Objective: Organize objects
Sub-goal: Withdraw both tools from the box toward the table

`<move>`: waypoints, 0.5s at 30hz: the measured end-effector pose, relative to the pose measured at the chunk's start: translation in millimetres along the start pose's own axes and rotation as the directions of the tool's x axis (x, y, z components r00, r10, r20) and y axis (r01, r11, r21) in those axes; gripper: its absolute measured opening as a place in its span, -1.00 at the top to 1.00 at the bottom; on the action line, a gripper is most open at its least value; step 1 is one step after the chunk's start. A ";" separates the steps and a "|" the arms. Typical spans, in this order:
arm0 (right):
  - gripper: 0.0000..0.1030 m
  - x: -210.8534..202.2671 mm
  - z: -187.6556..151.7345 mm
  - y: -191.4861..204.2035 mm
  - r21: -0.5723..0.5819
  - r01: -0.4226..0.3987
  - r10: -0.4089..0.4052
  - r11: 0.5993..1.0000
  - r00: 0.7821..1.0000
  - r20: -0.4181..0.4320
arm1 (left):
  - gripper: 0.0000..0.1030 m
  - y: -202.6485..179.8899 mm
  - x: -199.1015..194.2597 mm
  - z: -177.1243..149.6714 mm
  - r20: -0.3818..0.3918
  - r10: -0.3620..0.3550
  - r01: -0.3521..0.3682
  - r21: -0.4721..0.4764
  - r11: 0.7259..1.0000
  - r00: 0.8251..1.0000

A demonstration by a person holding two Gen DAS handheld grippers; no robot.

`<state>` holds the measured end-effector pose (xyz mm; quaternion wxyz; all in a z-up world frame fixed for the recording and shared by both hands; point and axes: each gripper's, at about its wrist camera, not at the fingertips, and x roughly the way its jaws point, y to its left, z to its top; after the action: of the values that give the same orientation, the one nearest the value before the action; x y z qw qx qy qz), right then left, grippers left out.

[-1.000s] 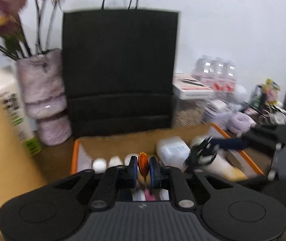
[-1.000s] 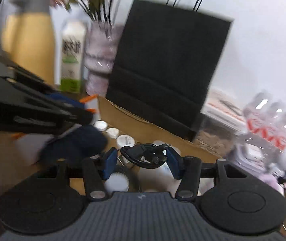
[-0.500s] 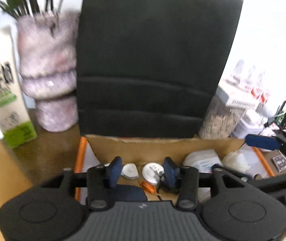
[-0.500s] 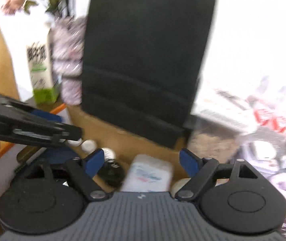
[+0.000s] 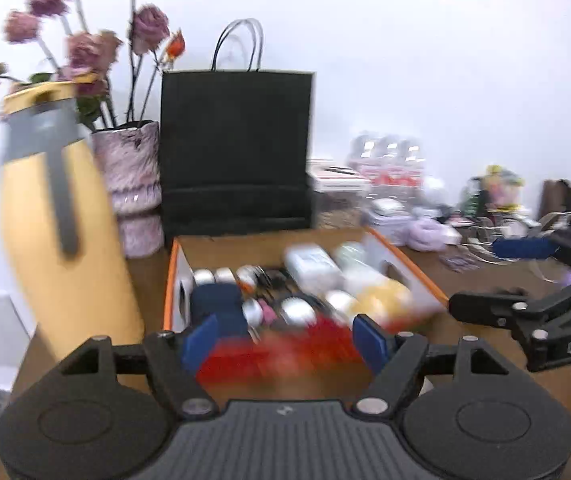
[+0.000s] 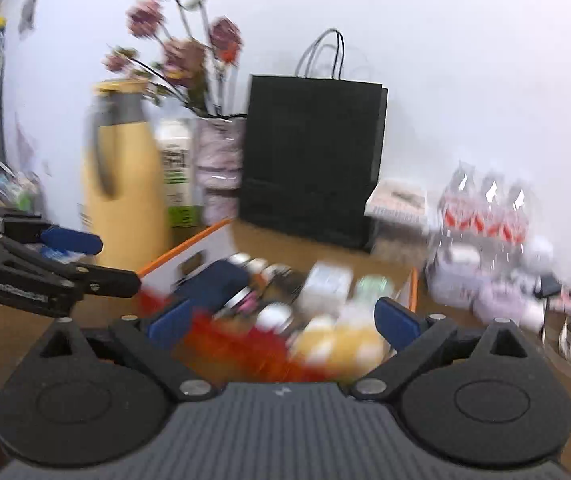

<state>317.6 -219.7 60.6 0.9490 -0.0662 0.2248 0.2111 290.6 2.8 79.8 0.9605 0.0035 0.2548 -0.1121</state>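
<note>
On the brown tabletop (image 5: 497, 280) sits my open box (image 5: 397, 264) with its orange rim, full of small things. Most of them are too blurry to name. I can pick out a dark blue case (image 5: 216, 300) near the left wall, a white packet (image 5: 312, 261) toward the back, some small round white lids (image 5: 204, 276), and something yellow (image 5: 381, 294) on the right. A red smear (image 5: 285, 350) lies at the near edge, and I cannot tell what it is.

My left tool (image 5: 285, 342) hangs in front of the box with its blue pads (image 5: 201, 338) far apart and nothing between them. My right tool (image 6: 281, 320) is spread wide too, with nothing in it, and it also points at the box. Each tool shows up at the side of the other one's view, cut off by the picture edge.

Behind the box stands a black paper bag (image 5: 236, 148). Left of it are a pink fuzzy vase (image 5: 133, 176) with purple flowers (image 5: 85, 48) and a tall yellow jug (image 5: 57, 224).

The right view shows a white and green carton (image 6: 177, 176) between the jug and the vase. The left view hides it behind the jug. The right view also shows a pack of water bottles (image 6: 485, 208) more clearly, though still blurred. The left view shows more clutter far off on the right, too small to make out.
</note>
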 end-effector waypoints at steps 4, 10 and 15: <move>-1.00 -72.8 -63.6 26.5 0.114 -0.067 0.065 0.991 0.998 0.027 | -0.84 -13.4 -74.6 -73.1 0.053 -0.157 0.160 -0.063 0.985 0.986; -1.00 -136.6 -124.8 58.1 0.152 -0.041 0.051 0.988 0.997 -0.063 | -0.74 -44.6 -120.6 -131.7 -0.064 -0.046 0.048 0.032 0.998 0.997; -1.00 -177.6 -135.2 56.6 0.101 0.044 -0.036 0.994 0.996 -0.082 | -0.77 -39.9 -151.4 -131.6 -0.021 -0.034 0.034 0.013 0.999 0.999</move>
<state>95.5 -264.2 19.2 0.9454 -0.0301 0.2719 0.1772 89.7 4.6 41.4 0.9557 0.0069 0.2640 -0.1301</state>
